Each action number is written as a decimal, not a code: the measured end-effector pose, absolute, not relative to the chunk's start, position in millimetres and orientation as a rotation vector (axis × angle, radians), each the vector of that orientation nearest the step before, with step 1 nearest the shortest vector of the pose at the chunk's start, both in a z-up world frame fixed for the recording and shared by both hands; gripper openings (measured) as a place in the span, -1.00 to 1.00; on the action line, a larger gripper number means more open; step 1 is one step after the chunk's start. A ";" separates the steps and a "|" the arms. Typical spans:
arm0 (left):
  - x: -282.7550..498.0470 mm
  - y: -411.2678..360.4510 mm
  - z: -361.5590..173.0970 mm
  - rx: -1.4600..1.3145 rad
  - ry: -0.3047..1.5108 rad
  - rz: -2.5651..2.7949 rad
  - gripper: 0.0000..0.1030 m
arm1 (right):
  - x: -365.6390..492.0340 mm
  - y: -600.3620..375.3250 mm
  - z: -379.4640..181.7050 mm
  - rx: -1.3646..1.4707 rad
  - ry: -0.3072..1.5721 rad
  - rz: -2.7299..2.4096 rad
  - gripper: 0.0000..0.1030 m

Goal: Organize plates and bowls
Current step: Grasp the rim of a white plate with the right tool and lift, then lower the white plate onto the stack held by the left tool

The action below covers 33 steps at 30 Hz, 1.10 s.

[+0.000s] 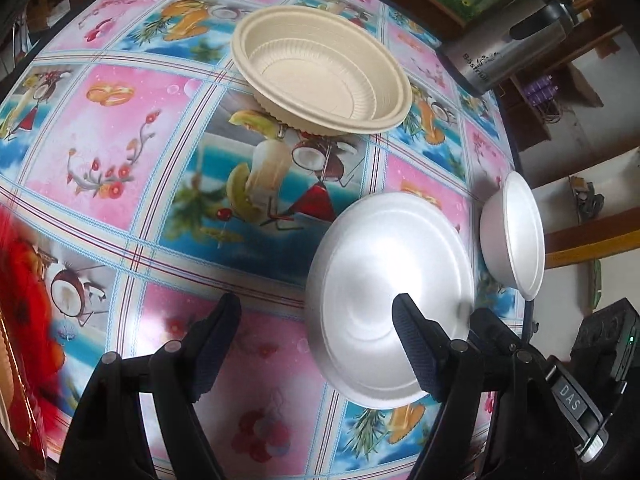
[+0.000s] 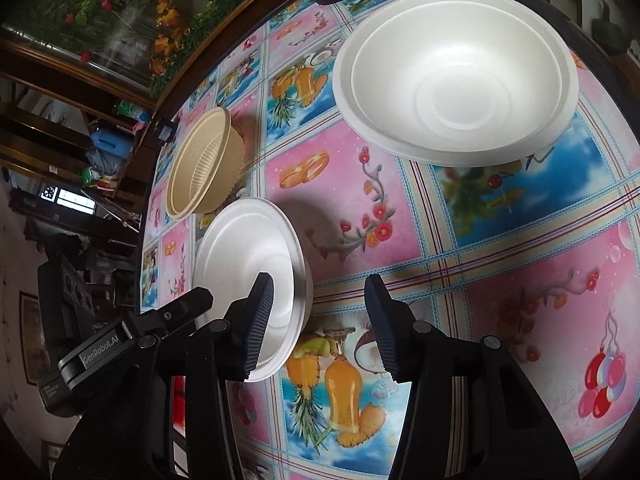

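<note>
Left gripper [image 1: 316, 344] jaws wide apart, nothing between them, hovering over the patterned tablecloth [image 1: 132, 184]; its right finger overlaps the near edge of the white plate [image 1: 384, 280] in the left wrist view, contact unclear. Right gripper [image 2: 320, 320] jaws moderately apart, empty, only tablecloth between them; its left finger sits in front of the same white plate at 9 o'clock in the right wrist view. Beige ribbed bowl [image 1: 320, 76] stands upright at 12 o'clock from the left gripper, well apart from the plate. White bowl [image 2: 456, 76] sits at 1 o'clock from the right gripper, looks like two nested, rims stacked; in the left wrist view it's at 3 o'clock by the table edge, just beside the plate. Steel flask [image 1: 504, 52] lies past the bowls at the far edge.
</note>
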State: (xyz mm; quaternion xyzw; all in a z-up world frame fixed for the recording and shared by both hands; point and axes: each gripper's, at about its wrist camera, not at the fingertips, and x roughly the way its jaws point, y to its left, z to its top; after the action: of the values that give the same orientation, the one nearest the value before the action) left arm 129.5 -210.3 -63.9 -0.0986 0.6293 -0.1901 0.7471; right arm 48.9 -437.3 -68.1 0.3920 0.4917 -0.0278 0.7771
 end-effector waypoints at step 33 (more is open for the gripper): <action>118.2 -201.0 -54.5 -0.174 1.308 -0.486 -0.85 | 43.9 -406.5 -49.9 0.771 1.020 -0.057 -0.88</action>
State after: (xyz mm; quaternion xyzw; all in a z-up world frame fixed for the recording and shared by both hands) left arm 118.2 -201.0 -54.5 -0.0800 0.6016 -0.2234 0.7628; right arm 43.9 -406.5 -49.9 0.3595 0.4758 -0.0268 0.8023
